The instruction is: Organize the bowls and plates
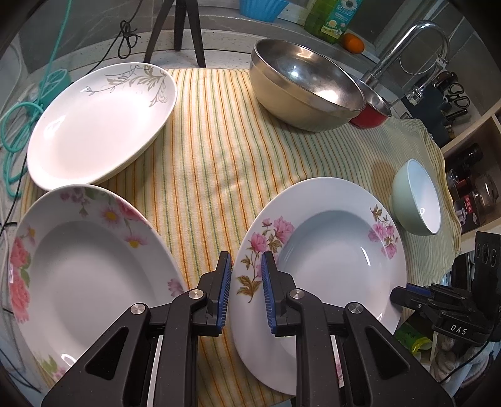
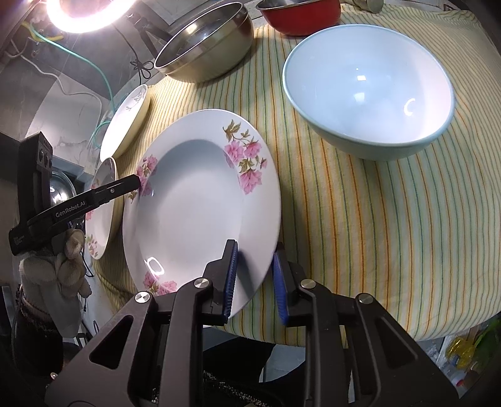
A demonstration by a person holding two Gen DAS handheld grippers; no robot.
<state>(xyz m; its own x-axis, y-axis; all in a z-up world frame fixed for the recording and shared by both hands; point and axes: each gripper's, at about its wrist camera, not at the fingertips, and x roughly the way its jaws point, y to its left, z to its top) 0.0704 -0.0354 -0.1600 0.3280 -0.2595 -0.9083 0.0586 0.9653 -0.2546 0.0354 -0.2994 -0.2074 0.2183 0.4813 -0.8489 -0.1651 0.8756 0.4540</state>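
A white deep plate with pink peonies is tilted up above the striped cloth. My left gripper straddles its left rim, jaws slightly apart. My right gripper straddles its near right rim, jaws partly open; whether either one clamps the rim is unclear. A second floral plate lies to the left. A white plate with grey leaves lies behind it. A pale green bowl stands to the right.
A large steel bowl and a red bowl stand at the back of the striped cloth. A tap rises at the back right. Green cable lies to the left. Shelves are on the right.
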